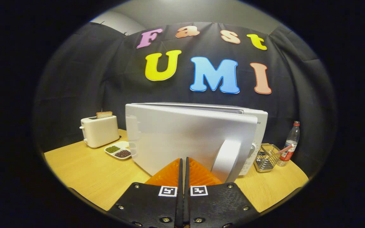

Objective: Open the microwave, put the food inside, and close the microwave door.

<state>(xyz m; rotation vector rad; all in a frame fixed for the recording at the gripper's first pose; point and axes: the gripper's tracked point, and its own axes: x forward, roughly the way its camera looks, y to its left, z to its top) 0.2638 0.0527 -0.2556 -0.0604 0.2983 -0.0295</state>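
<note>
While the microwave (198, 139) stands just ahead of the fingers, its white door (182, 136) is swung part-way, angled across the front so the cavity behind it is hidden; whether it is on the way open or shut I cannot tell. A curved white handle (228, 160) sits on the door's free edge, just ahead and slightly right of the fingertips. On the wooden table (84, 177), well off to the left beyond the fingers, is a white toaster (99, 130) with a slice of bread in it, and nearer, beside the door's hinge side, a divided dish of food (119, 149). To the right of the oven stand a wire basket (266, 157) and a bottle (291, 144).

The gripper (183, 164) has its fingers pressed together, holding nothing, tips at or almost at the door face. Pushing from here risks the tips sliding off the smooth panel, or shoving the whole oven back into the basket and toppling the bottle.
</note>
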